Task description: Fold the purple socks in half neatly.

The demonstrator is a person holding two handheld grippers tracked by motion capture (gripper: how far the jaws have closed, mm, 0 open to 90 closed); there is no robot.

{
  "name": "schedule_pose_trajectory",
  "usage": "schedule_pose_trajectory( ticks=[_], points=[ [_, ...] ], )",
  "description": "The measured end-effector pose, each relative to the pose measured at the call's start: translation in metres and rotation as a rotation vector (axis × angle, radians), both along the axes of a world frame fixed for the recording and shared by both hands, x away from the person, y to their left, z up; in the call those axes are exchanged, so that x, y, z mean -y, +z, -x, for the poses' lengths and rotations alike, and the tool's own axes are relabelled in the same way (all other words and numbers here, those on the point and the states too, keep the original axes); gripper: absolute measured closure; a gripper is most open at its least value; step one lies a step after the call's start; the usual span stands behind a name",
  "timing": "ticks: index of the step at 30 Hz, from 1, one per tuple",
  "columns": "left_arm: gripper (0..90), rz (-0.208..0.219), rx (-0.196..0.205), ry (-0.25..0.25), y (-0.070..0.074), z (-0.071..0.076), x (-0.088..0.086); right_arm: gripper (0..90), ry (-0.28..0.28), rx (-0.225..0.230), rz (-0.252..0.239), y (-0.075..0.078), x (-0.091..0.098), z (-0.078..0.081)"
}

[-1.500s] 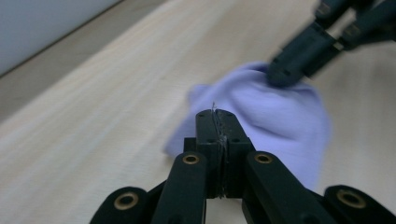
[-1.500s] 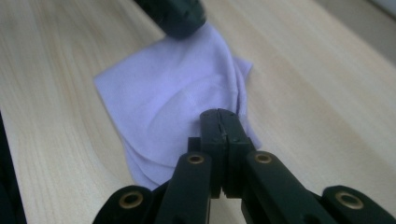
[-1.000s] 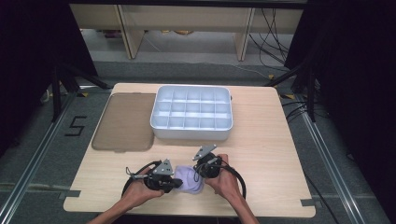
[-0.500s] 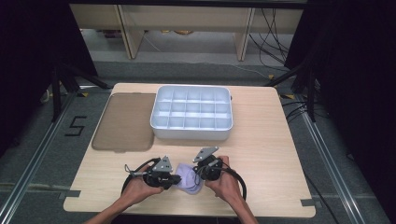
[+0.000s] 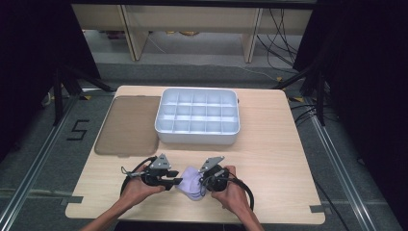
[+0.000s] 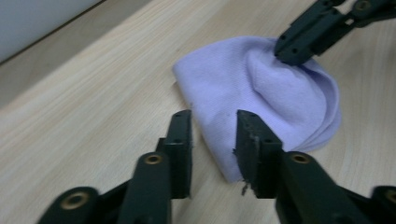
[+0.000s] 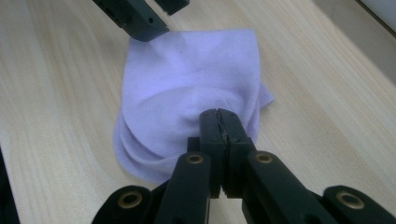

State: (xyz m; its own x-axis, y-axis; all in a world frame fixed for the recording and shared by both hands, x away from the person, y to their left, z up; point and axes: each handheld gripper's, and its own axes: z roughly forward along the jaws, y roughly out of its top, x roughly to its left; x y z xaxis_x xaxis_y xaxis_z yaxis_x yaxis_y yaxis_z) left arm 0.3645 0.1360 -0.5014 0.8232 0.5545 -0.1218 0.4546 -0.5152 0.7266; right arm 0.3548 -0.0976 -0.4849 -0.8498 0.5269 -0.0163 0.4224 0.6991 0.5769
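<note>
Pale wooden table [image 5: 269, 168] — right gripper [image 7: 219, 116] fingers pinch the lilac cloth [image 7: 187, 88]; left gripper [image 6: 212, 126] fingers just opened, apart.

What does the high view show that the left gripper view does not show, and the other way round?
High view alone: the white divided tray, the brown mat, both hands and the whole table.
Left gripper view alone: the left tongs close up, their jaws just opened with a gap between them at the cloth's edge.
Both: the lilac cloth on the wood, with the right tongs shut on it.
</note>
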Motion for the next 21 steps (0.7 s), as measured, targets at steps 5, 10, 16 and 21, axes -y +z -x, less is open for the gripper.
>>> schedule_pose_trajectory(
  ticks=[5, 10, 16, 21],
  points=[
    [52.2, 0.011, -0.106, 0.013, -0.006, 0.001, 0.006, 89.6, 0.000, 0.008, -0.002, 0.003, -0.001, 0.004],
    [60.4, -0.006, -0.116, 0.003, -0.007, -0.002, 0.008, 89.6, 0.000, 0.008, -0.013, 0.003, -0.001, 0.005],
    [78.9, 0.039, -0.112, 0.004, -0.010, -0.001, 0.009, 89.6, -0.006, 0.014, -0.028, 0.005, -0.002, 0.008],
    [83.6, 0.041, -0.066, -0.006, -0.005, 0.002, 0.006, 89.6, 0.032, 0.003, -0.077, 0.009, -0.008, 0.013]
  ],
)
